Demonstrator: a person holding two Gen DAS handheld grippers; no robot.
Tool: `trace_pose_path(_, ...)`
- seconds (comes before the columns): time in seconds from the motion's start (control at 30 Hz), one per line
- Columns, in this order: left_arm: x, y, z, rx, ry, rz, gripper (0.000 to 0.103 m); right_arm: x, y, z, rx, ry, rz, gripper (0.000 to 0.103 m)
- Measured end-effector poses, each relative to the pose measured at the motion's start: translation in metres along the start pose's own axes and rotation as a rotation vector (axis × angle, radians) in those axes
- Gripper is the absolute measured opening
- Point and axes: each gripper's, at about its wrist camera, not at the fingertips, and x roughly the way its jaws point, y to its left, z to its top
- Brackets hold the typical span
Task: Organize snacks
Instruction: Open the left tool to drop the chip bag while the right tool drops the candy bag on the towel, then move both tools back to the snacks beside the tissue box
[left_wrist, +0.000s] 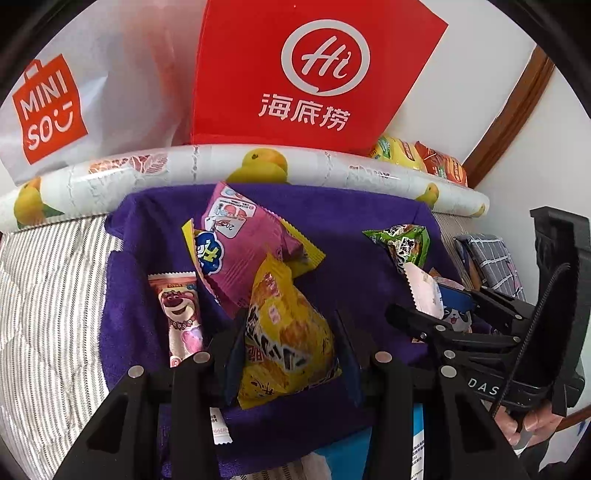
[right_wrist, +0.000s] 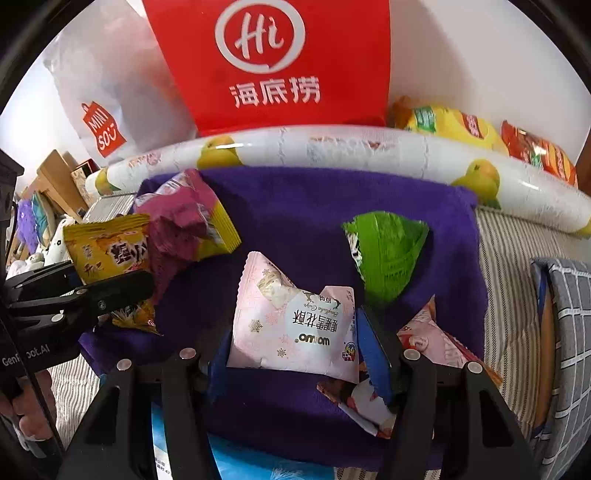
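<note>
Left to right on the purple towel (left_wrist: 332, 258): strawberry-bear wafer pack (left_wrist: 181, 314), pink-yellow snack pack (left_wrist: 240, 251), then left gripper (left_wrist: 291, 354) pinching the yellow snack packet (left_wrist: 288, 332), both pads against its sides. Green snack pack (right_wrist: 388, 254) sits further right, apart. Right gripper (right_wrist: 295, 354) clamps the pale pink nougat pack (right_wrist: 291, 325); pads touch its edges. Red Haidilao bag (right_wrist: 273, 62) stands behind the fruit-print roll (right_wrist: 332, 147).

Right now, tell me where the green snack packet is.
The green snack packet lies on the purple towel toward its right side, beyond the pale pink packet and below the fruit-printed roll.
</note>
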Motion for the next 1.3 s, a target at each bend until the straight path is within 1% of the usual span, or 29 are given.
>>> trace_pose_path(0.17, 0.000, 0.000, 0.000, 0.002, 0.007, -0.005, 0.042, 0.002, 0.001, 0.000, -0.003, 0.013, 0.011, 0.062)
trace_pose_path(0.33, 0.001, 0.001, 0.001, 0.000, 0.022, -0.007, 0.043, 0.004, 0.004, -0.001, -0.011, 0.031, 0.027, 0.069)
trace_pose_path(0.37, 0.000, 0.001, 0.001, -0.004, 0.027, -0.011, 0.045, 0.005, 0.006, 0.001, -0.010, 0.033, 0.034, 0.070)
trace_pose_path(0.4, 0.000, 0.001, 0.002, -0.007, 0.030, -0.015, 0.050, 0.004, 0.007, 0.001, -0.007, 0.034, 0.041, 0.072)
trace_pose_path(0.43, 0.000, 0.002, 0.001, -0.010, 0.033, -0.019, 0.052, 0.004, 0.007, 0.001, -0.005, 0.037, 0.044, 0.073)
trace_pose_path(0.47, -0.002, 0.003, 0.000, -0.011, 0.032, -0.017, 0.057, 0.003, 0.007, 0.001, -0.001, 0.040, 0.046, 0.074)
trace_pose_path(0.5, -0.003, 0.002, -0.002, -0.008, 0.029, -0.005, 0.059, 0.001, 0.007, 0.001, 0.002, 0.039, 0.049, 0.074)
trace_pose_path(0.6, -0.008, 0.001, -0.005, -0.005, 0.031, 0.012, 0.059, -0.008, 0.009, 0.000, 0.013, 0.021, 0.054, 0.074)
trace_pose_path(0.77, -0.025, 0.005, -0.011, -0.017, 0.023, 0.017, 0.059, -0.041, 0.008, -0.009, 0.033, -0.065, 0.049, 0.074)
trace_pose_path(0.87, -0.040, 0.007, -0.016, -0.026, 0.008, 0.019, 0.060, -0.062, 0.010, -0.019, 0.027, -0.124, 0.029, 0.074)
trace_pose_path(0.97, -0.055, 0.007, -0.022, -0.032, -0.005, 0.023, 0.061, -0.080, 0.013, -0.032, 0.026, -0.146, 0.015, 0.074)
trace_pose_path(1.1, -0.077, 0.009, -0.034, -0.038, -0.022, 0.032, 0.061, -0.101, 0.020, -0.054, 0.026, -0.180, 0.027, 0.074)
trace_pose_path(1.17, -0.089, 0.010, -0.044, -0.049, -0.034, 0.039, 0.061, -0.108, 0.026, -0.066, 0.005, -0.179, 0.024, 0.074)
trace_pose_path(1.23, -0.098, 0.011, -0.054, -0.054, -0.041, 0.042, 0.061, -0.112, 0.032, -0.078, 0.003, -0.177, 0.026, 0.072)
trace_pose_path(1.3, -0.103, 0.010, -0.061, -0.058, -0.040, 0.048, 0.061, -0.114, 0.035, -0.091, 0.005, -0.162, 0.039, 0.066)
